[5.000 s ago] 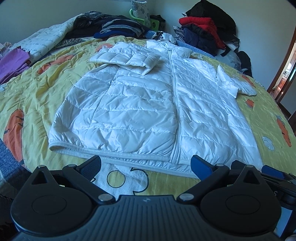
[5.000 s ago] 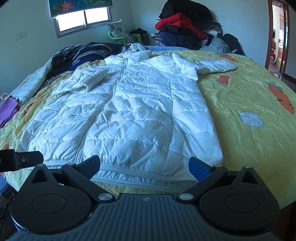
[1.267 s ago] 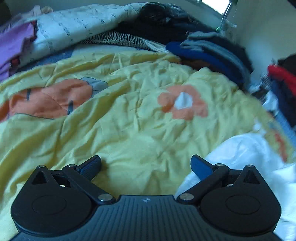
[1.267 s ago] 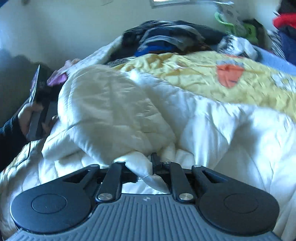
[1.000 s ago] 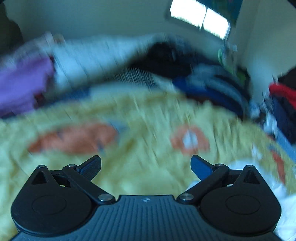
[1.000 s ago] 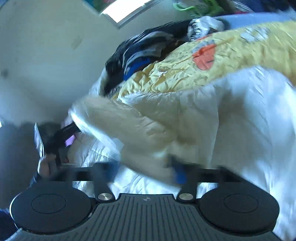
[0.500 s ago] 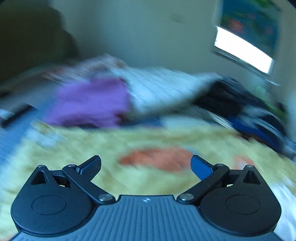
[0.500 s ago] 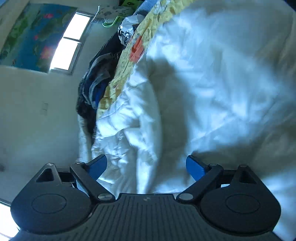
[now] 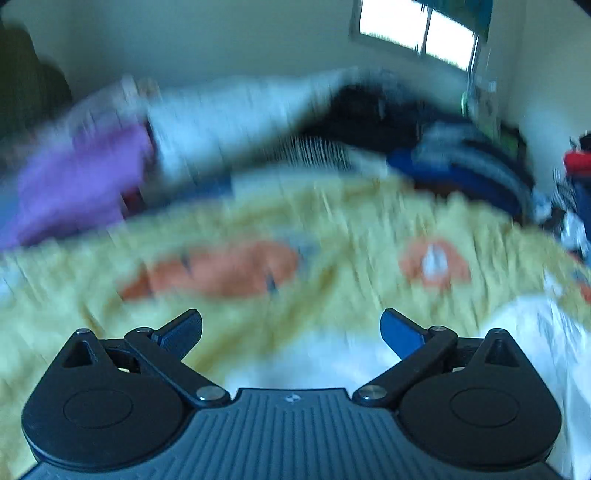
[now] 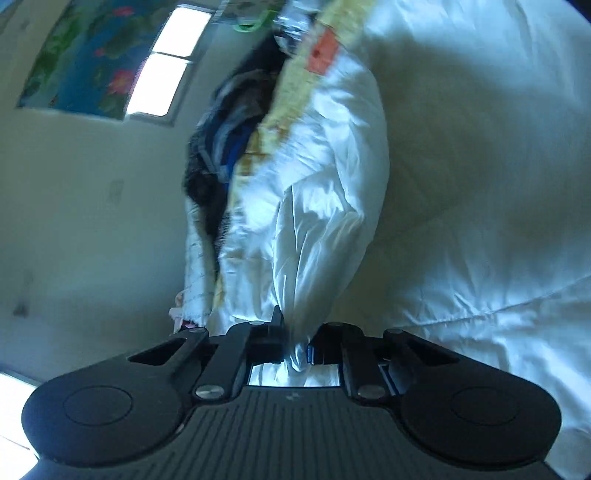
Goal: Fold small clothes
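Right tongs (image 10: 295, 347) pinch a fold of the white jacket (image 10: 461, 206), bunched on the yellow bedspread (image 9: 295, 229). Left tongs (image 9: 291, 328) gape, empty. Mid-fold; next, probably lay the flap flat.

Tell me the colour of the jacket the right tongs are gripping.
White, quilted jacket; clearest in the right wrist view, pinched in the right tongs.

Left view looks low across the bedspread (image 9: 258, 221) toward the window (image 9: 417, 29); right view, rolled sideways, shares both.
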`<state>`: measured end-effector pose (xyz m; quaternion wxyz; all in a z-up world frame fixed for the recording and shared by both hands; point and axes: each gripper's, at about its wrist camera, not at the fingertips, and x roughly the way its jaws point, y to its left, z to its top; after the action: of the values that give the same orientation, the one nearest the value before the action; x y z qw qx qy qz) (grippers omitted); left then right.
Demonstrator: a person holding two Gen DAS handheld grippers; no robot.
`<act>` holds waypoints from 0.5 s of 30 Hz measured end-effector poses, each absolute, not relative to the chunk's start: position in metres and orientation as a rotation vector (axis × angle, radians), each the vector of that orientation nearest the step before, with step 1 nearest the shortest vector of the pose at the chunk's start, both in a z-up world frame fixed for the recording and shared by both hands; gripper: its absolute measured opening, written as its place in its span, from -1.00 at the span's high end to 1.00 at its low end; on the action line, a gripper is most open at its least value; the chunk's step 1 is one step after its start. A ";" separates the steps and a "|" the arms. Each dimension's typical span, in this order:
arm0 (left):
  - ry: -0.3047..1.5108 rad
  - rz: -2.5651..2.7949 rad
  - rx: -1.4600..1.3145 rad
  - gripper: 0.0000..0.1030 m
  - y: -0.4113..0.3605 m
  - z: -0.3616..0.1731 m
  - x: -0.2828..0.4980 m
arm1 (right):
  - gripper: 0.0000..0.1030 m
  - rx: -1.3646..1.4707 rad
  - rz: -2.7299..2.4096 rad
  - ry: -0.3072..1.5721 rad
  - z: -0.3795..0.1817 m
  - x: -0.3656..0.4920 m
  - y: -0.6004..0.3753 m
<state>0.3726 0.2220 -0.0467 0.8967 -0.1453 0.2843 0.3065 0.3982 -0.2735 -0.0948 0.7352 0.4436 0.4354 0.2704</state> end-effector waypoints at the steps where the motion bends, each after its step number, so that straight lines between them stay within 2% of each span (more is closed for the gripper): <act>1: 0.550 0.671 -0.263 -1.00 0.226 -0.041 0.367 | 0.71 0.940 0.599 0.946 -0.087 0.393 -0.280; 3: 0.519 0.707 -0.220 -1.00 0.236 -0.036 0.365 | 0.71 0.874 0.572 0.945 -0.080 0.388 -0.294; 7: 0.617 0.721 -0.120 -1.00 0.225 -0.046 0.364 | 0.70 0.911 0.517 1.023 -0.107 0.390 -0.306; 10: 0.511 0.771 -0.039 -1.00 0.178 -0.036 0.337 | 0.59 0.989 0.483 1.032 -0.127 0.389 -0.308; 13: 0.377 0.701 -0.013 -1.00 0.124 -0.021 0.301 | 0.35 1.052 0.499 1.022 -0.130 0.382 -0.311; 15: 0.362 0.490 -0.064 -1.00 0.088 -0.015 0.287 | 0.35 1.008 0.505 1.001 -0.124 0.374 -0.311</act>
<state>0.2869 0.0878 -0.0152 0.9536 -0.0314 0.1780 0.2410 0.3745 -0.3108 -0.1244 0.7291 0.4576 0.4545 0.2291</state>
